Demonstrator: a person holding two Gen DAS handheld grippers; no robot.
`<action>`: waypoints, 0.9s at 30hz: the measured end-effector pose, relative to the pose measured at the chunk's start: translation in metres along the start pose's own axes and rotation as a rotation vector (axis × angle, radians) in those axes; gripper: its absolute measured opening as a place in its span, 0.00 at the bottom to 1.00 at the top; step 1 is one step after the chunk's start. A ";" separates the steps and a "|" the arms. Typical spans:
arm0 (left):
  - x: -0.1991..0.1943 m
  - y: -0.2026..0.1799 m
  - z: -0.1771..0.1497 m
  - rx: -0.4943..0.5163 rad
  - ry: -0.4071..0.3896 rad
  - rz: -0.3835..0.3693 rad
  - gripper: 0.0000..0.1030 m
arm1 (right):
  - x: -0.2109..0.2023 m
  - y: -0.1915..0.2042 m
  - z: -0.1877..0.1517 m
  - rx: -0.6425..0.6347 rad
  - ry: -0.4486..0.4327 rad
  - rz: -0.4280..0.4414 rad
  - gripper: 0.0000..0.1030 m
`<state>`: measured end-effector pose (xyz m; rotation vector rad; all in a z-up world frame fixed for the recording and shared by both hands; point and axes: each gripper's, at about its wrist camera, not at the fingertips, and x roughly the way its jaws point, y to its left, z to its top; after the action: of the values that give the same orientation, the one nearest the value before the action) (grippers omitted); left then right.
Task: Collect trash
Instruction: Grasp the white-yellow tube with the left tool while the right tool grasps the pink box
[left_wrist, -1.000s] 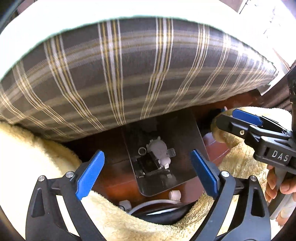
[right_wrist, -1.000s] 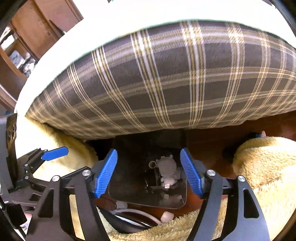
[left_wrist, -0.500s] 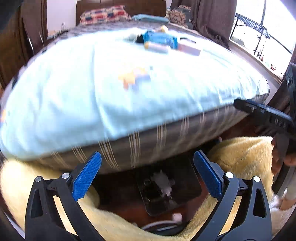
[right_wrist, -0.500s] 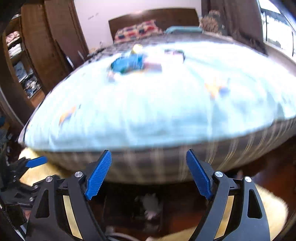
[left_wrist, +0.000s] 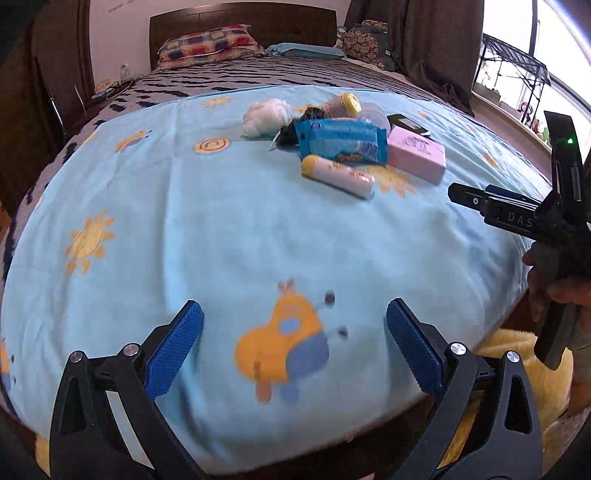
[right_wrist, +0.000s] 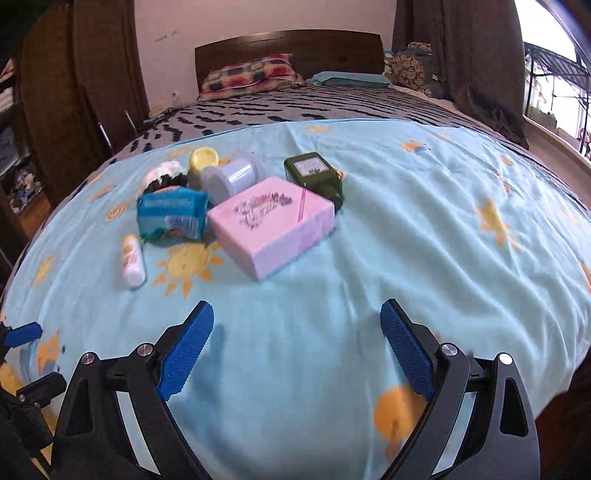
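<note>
Both grippers, left gripper (left_wrist: 294, 350) and right gripper (right_wrist: 296, 349), hover with fingers spread and empty; the trash pile (right_wrist: 236, 199) lies ahead-left of the right fingers, seemingly nearer them.

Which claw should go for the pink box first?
Right, probably. The pink box lies just ahead of the open right claw; from the open left claw it sits far right, behind the white tube.

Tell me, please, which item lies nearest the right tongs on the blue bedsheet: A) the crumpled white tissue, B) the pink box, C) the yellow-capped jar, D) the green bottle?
B: in the right wrist view the pink box lies closest to the open right tongs, with the other items behind it.
</note>
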<state>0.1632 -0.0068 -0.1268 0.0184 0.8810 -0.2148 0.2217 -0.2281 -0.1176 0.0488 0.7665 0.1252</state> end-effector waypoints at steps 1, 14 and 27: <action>0.004 -0.001 0.004 -0.005 0.002 -0.003 0.92 | 0.008 0.002 0.005 0.001 0.006 -0.004 0.90; 0.047 -0.027 0.058 -0.036 0.023 -0.066 0.91 | 0.057 0.013 0.038 -0.025 0.083 0.044 0.90; 0.068 -0.028 0.083 -0.028 0.024 -0.014 0.58 | 0.067 0.017 0.049 -0.016 0.087 0.046 0.84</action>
<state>0.2626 -0.0554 -0.1238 -0.0108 0.9081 -0.2154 0.3025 -0.2026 -0.1269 0.0466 0.8517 0.1783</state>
